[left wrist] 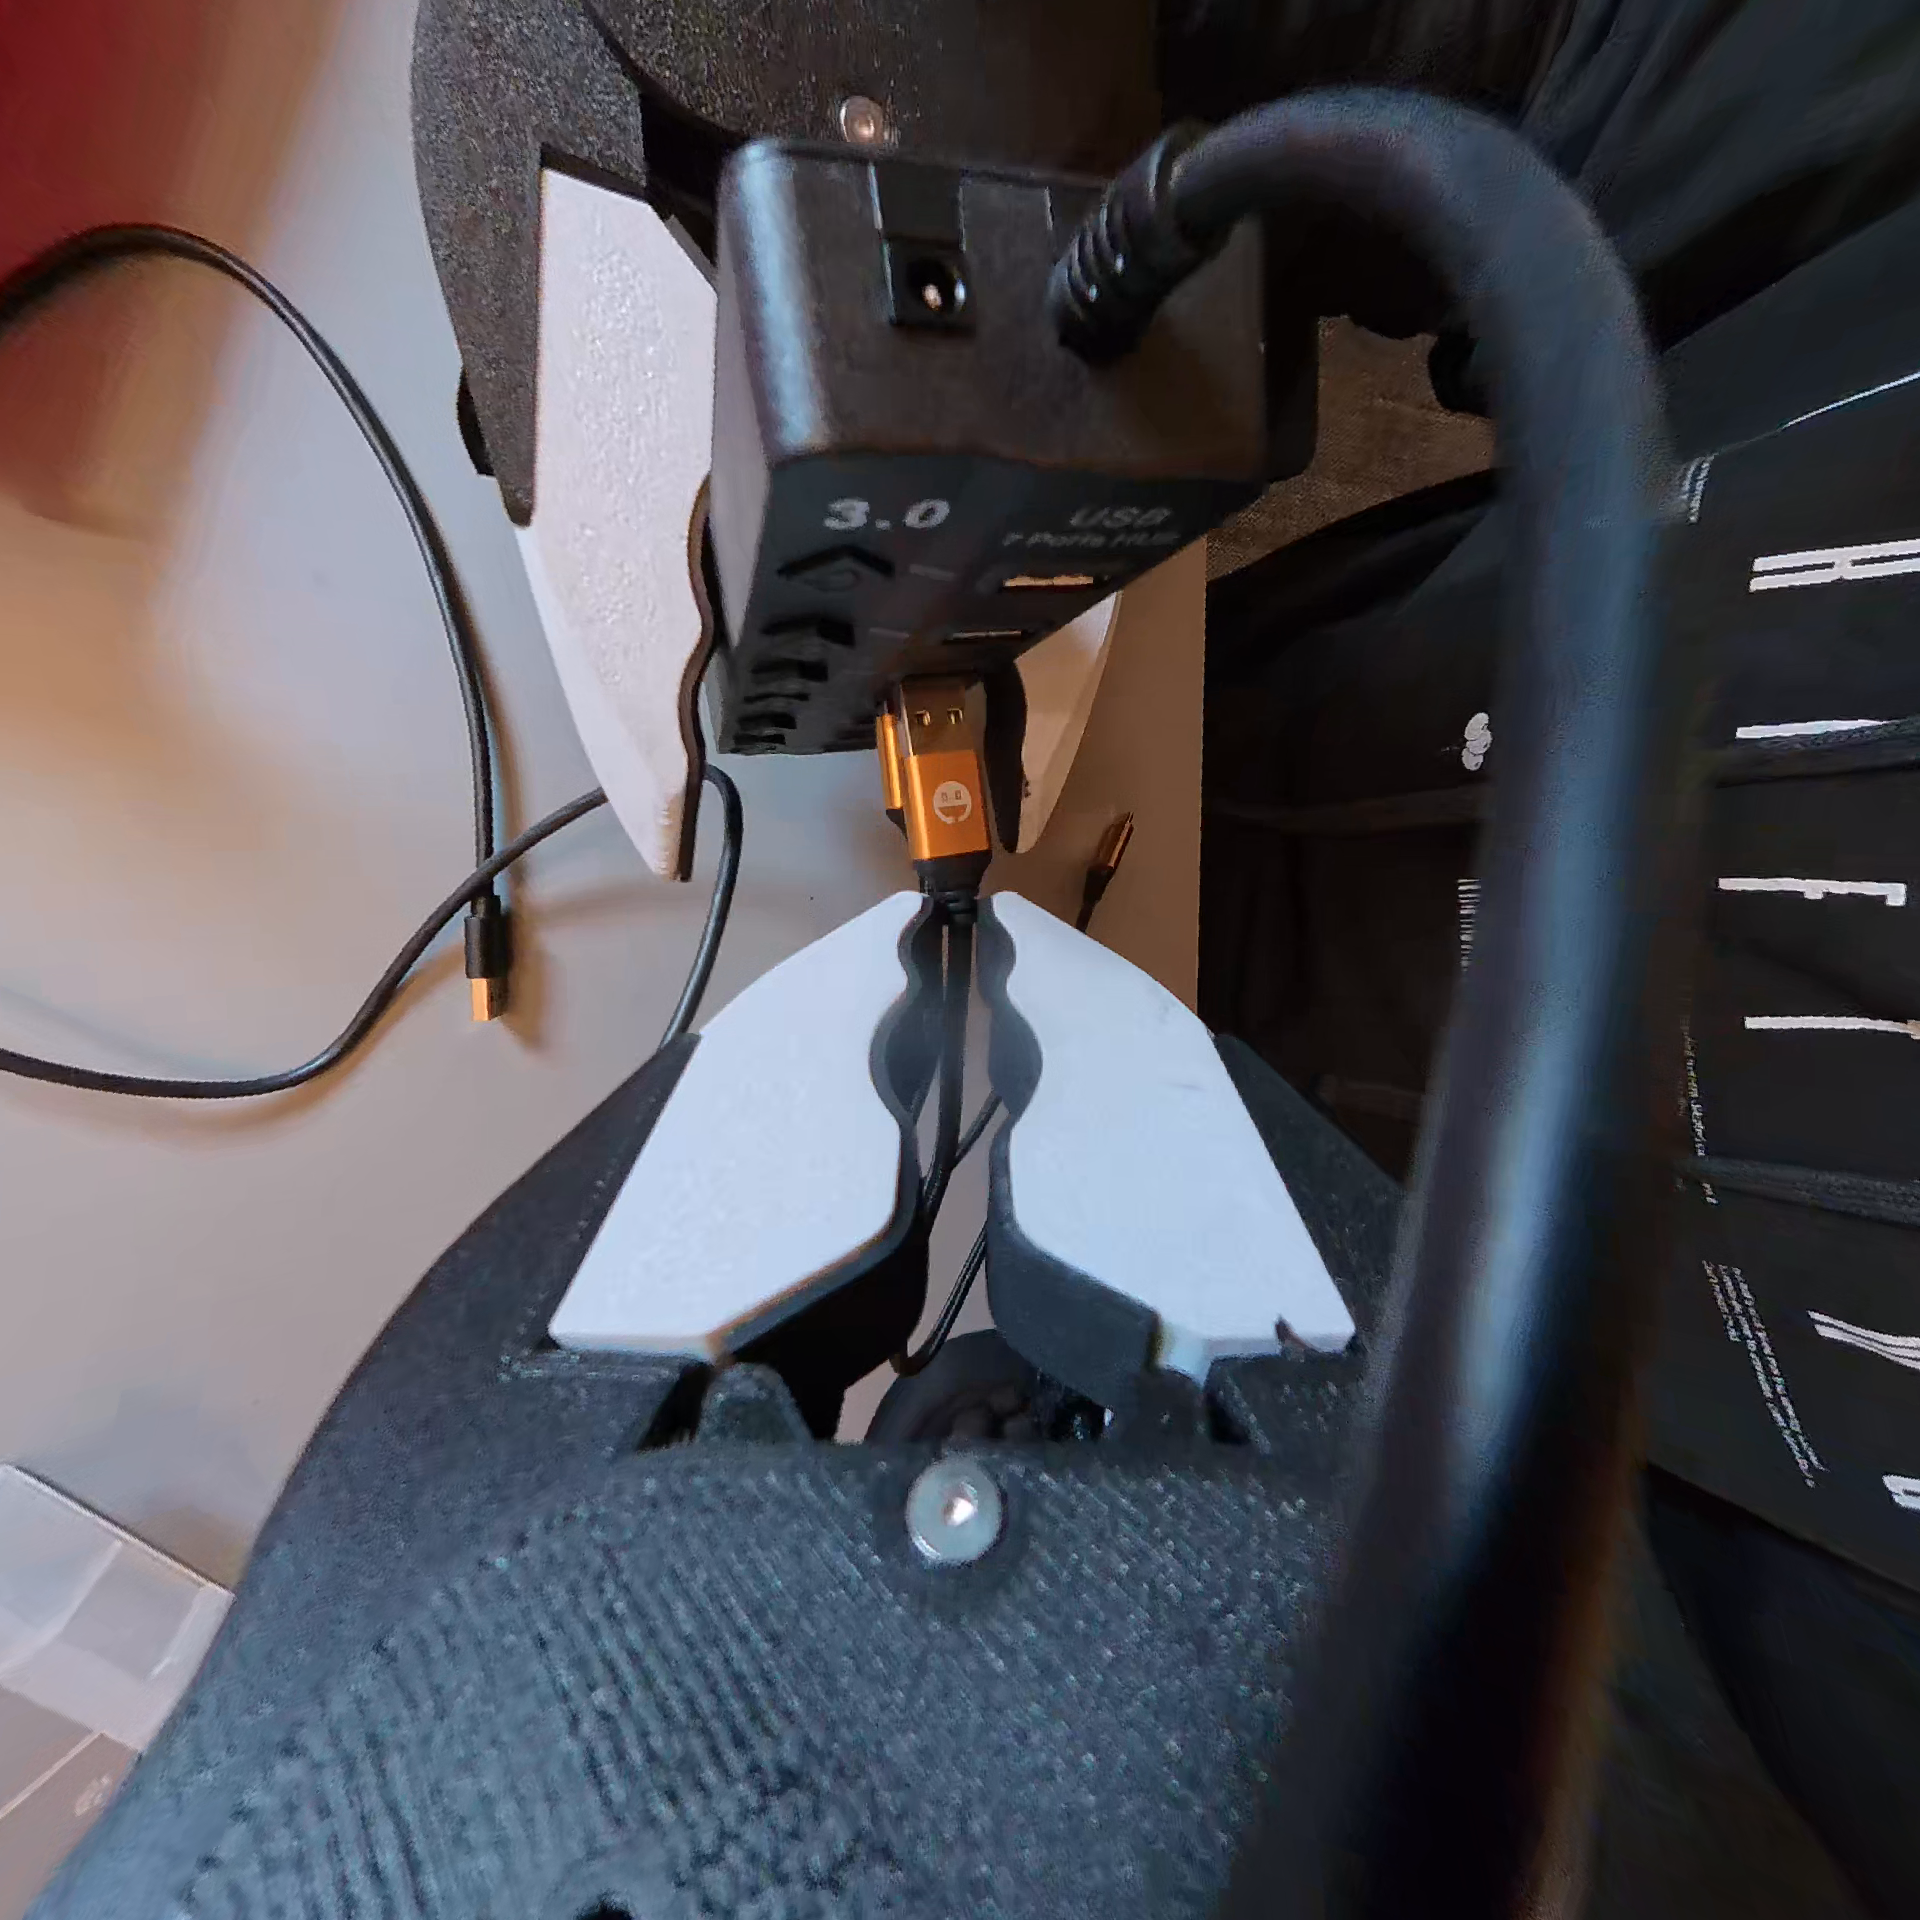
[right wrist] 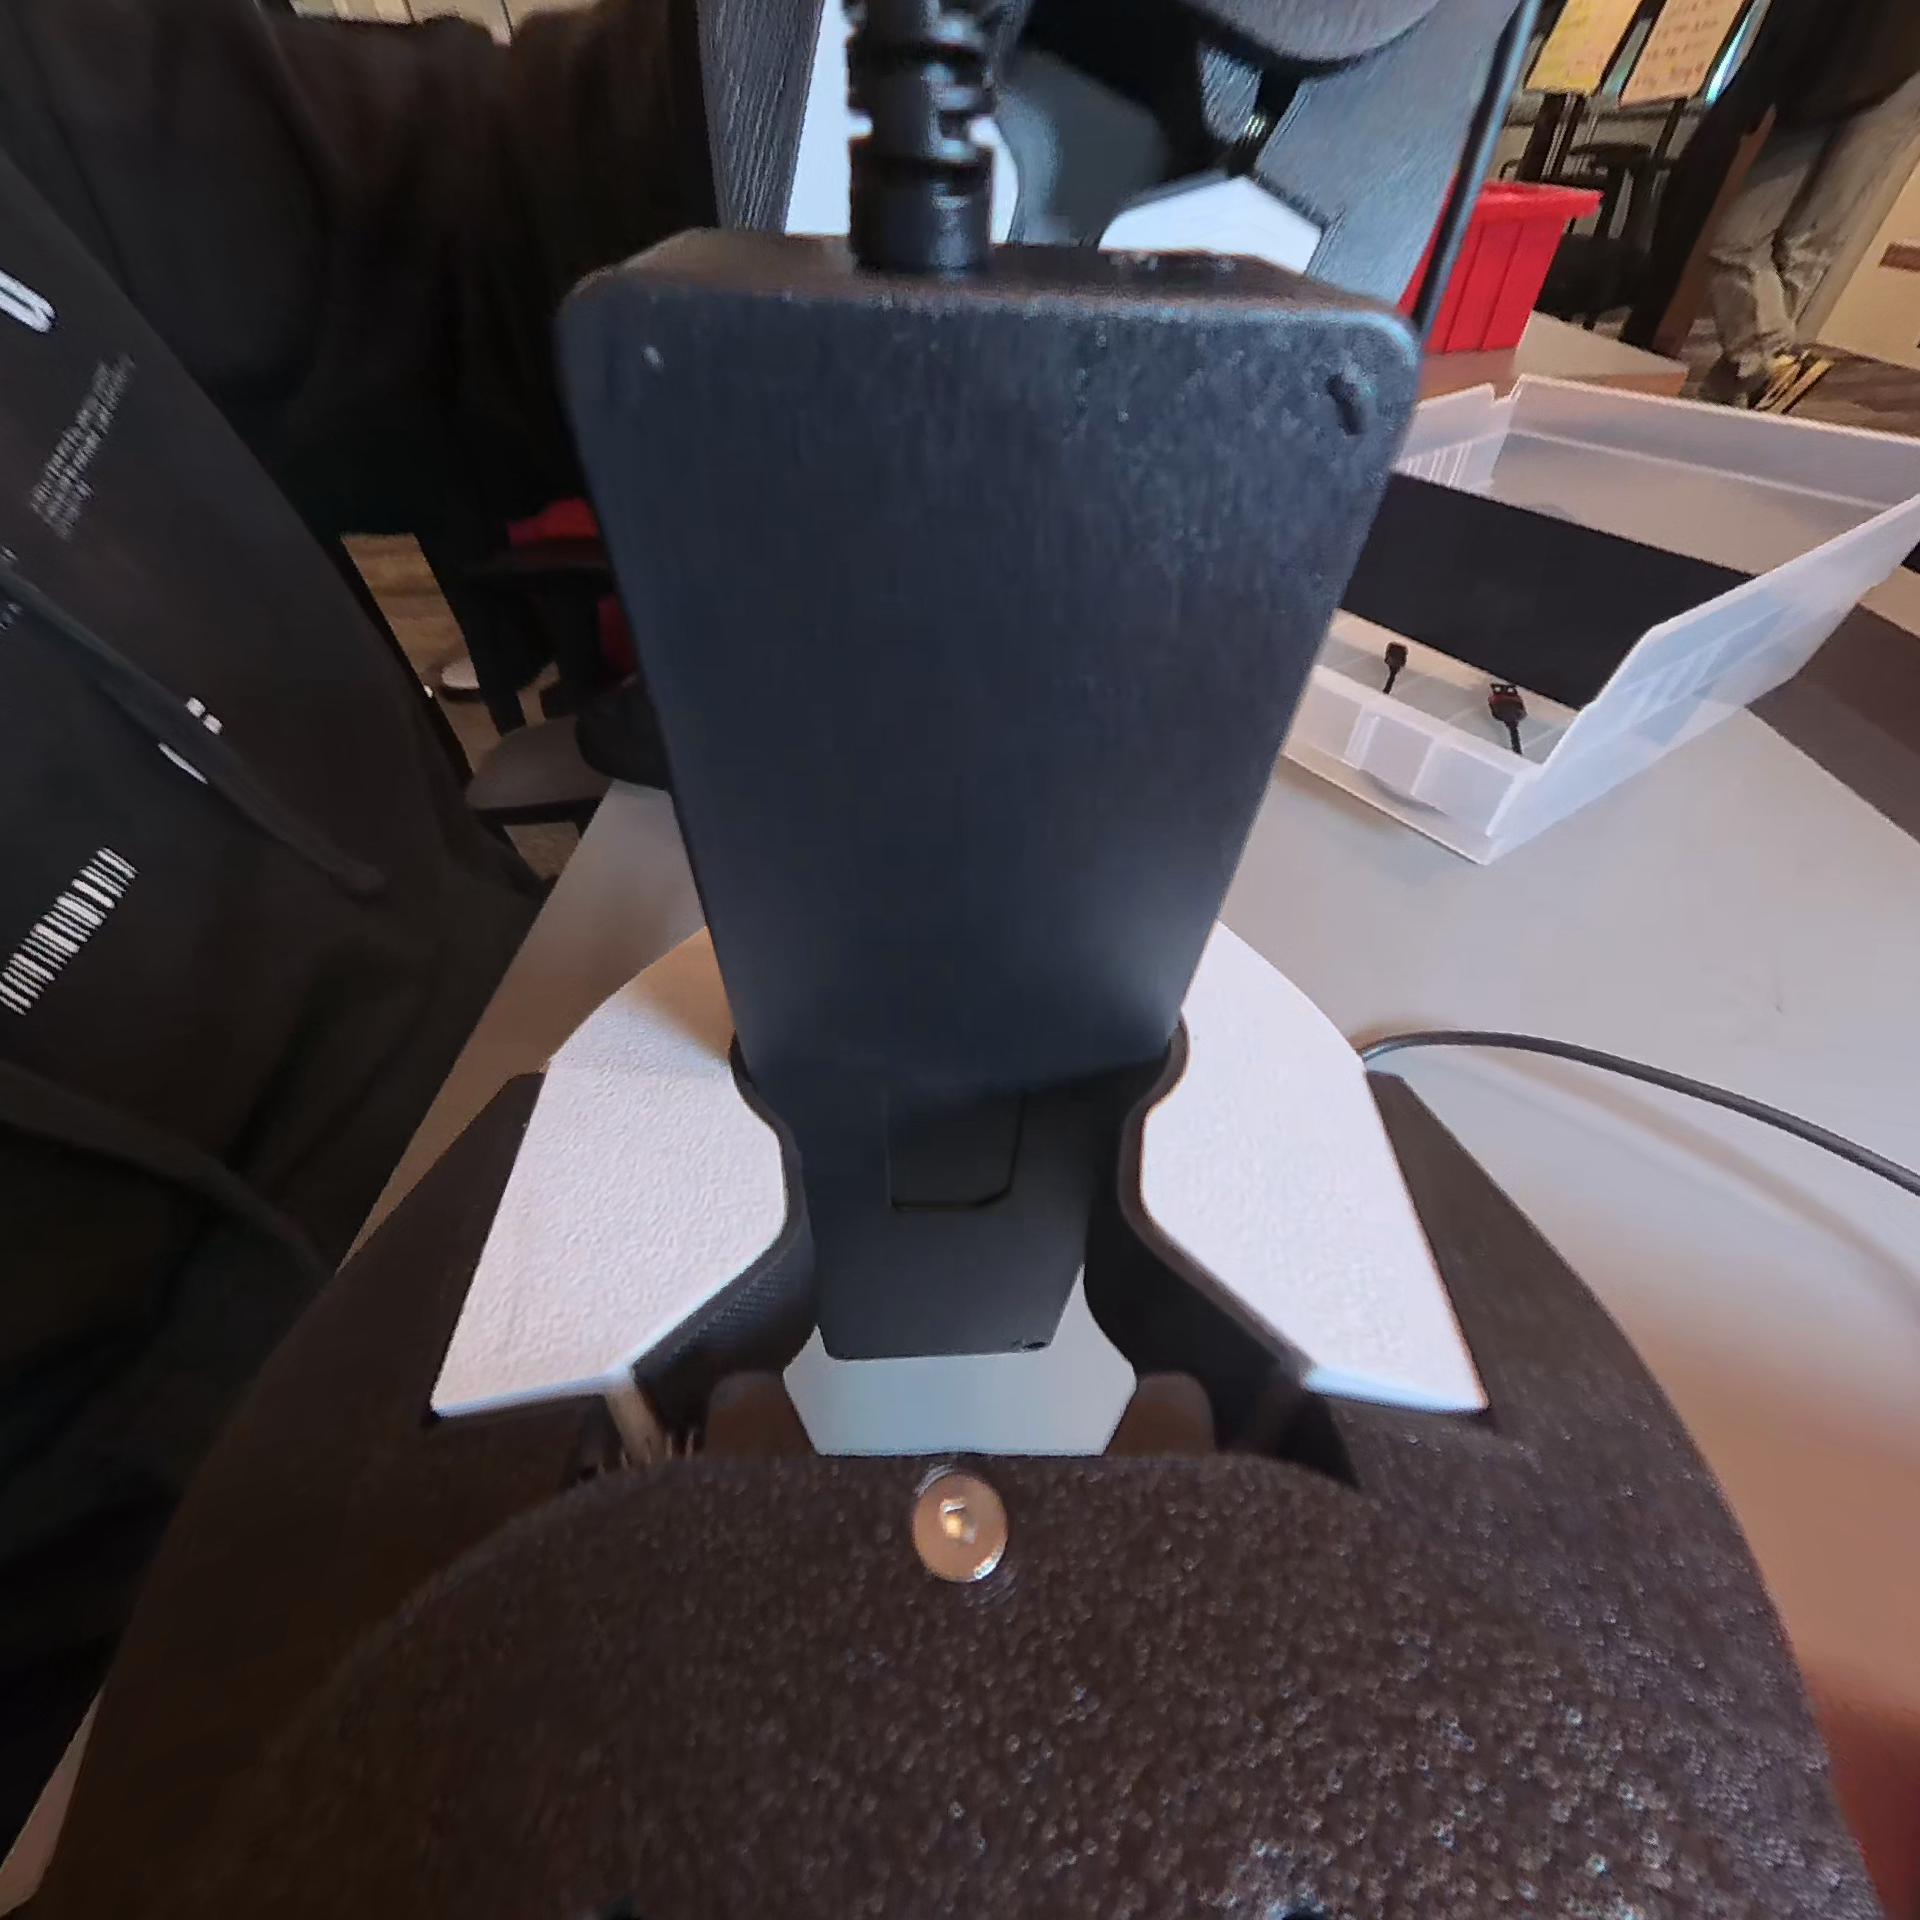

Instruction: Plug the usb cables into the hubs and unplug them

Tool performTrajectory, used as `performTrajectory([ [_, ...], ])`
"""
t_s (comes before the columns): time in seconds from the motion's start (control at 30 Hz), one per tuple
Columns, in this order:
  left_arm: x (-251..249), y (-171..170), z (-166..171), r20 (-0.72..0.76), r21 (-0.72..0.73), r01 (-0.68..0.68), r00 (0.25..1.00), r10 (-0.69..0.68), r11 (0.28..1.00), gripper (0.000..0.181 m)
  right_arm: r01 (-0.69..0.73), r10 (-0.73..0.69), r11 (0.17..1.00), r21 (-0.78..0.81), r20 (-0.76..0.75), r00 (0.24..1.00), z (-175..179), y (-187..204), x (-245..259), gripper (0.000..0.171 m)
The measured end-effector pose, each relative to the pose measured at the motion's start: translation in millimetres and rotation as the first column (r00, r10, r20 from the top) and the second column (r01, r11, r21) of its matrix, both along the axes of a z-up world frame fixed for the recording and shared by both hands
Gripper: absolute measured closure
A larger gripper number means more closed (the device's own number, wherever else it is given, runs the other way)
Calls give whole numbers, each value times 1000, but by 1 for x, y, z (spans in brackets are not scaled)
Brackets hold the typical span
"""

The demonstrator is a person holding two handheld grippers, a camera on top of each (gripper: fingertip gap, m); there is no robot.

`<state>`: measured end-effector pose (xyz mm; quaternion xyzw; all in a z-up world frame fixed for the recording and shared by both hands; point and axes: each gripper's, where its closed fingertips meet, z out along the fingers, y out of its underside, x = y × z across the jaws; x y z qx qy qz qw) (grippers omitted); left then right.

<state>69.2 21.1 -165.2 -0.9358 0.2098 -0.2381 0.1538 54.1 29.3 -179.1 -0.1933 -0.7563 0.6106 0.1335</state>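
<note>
In the left wrist view my left gripper is shut on the thin black cable just behind an orange USB plug. The plug's bare metal tip meets the lower ports of the black USB hub. I cannot tell whether it sits in a port. A second orange plug seems to lie just behind it. My right gripper is shut on the hub, whose plain back faces that camera. The right gripper's white fingers flank the hub from above in the left wrist view. The hub's own thick black cable loops to the right.
A loose black cable with a small plug and another orange-tipped plug lie on the white table. An open clear plastic box holds more cables. A red bin stands behind. A person in black clothing is close on the left. Both grippers' tips are close together, under 4 cm apart.
</note>
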Motion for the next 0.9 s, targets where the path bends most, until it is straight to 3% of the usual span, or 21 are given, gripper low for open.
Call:
performTrajectory([
  [0.37,5,-6,0,23,-21,3,1000,-2,1000,174,-8,9,999,51,-20,1000,-4,-8,3,107],
  [0.9,18,-7,-6,269,21,-23,963,17,1000,176,-52,46,986,159,39,998,-15,-16,12,107],
])
